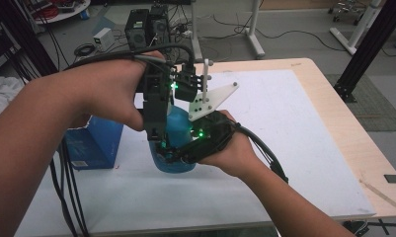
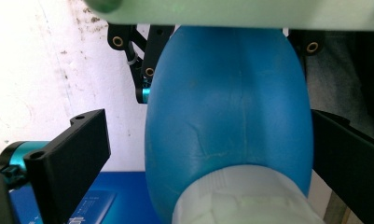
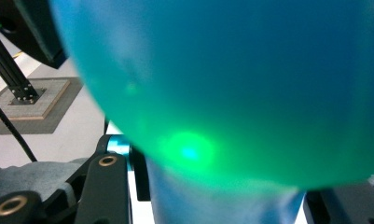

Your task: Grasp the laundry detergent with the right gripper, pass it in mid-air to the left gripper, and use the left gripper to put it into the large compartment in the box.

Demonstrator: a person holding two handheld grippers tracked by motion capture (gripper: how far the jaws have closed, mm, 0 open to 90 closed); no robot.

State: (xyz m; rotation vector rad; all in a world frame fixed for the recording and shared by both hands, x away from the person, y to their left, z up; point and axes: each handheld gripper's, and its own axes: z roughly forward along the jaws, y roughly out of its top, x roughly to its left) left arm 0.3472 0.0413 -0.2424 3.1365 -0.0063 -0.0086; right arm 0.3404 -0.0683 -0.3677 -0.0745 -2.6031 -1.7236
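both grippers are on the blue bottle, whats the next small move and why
Probably close the left gripper a little onto the blue bottle. In the left gripper view one jaw stands apart from the bottle's side with white table showing between them, while the right gripper seems clamped low on the bottle. A firm second grip should come before any lifting or twisting.

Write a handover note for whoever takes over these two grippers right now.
Right gripper: shut on the blue bottle, low on its body, holding it over the white mat.
Left gripper: comes down over the bottle's top; its jaws straddle the bottle, the left one clearly apart from it, so no firm grip yet.
Blue box: on the mat, left of the bottle.
Done: bottle secured by one gripper.
Left: probably close the left gripper on it.
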